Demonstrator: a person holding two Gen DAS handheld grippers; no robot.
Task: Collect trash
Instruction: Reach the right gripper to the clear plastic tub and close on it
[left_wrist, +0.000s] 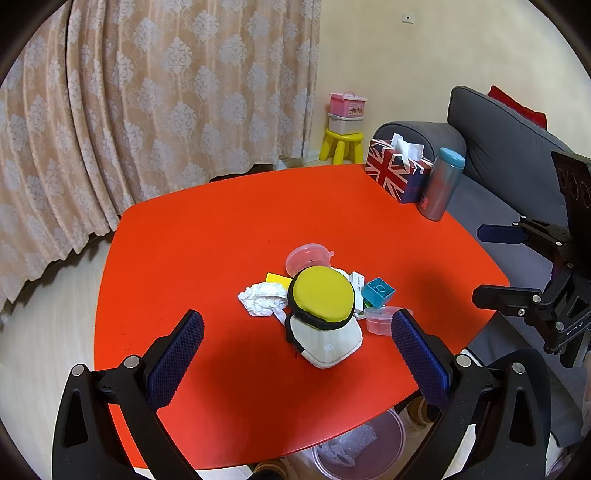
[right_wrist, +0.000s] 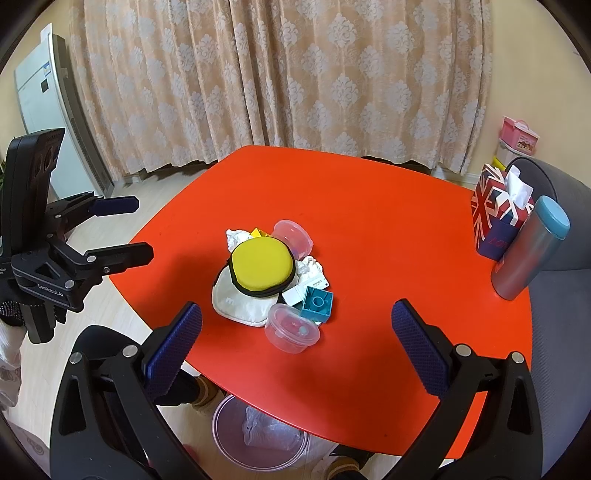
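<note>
A heap sits mid-table on the red table (left_wrist: 192, 236): a yellow round zip case (left_wrist: 320, 297) on a white pouch (left_wrist: 328, 341), crumpled white tissue (left_wrist: 263, 298), two clear plastic tubs (left_wrist: 309, 256) (left_wrist: 380, 319), a teal toy brick (left_wrist: 377, 291) and a small white box (left_wrist: 356, 280). The same heap shows in the right wrist view, with the case (right_wrist: 263, 266), tissue (right_wrist: 236, 236), tub (right_wrist: 291, 328) and brick (right_wrist: 317, 303). My left gripper (left_wrist: 297, 354) is open, just short of the heap. My right gripper (right_wrist: 297, 343) is open, near the front tub. A clear bin (right_wrist: 258, 435) with crumpled plastic stands under the table's near edge.
A Union Jack tissue box (left_wrist: 393, 171) and a grey flask with a teal lid (left_wrist: 439, 184) stand at the table's far right corner. A grey sofa (left_wrist: 509, 155) is to the right, curtains behind, a yellow stool (left_wrist: 341, 144) with boxes in the corner.
</note>
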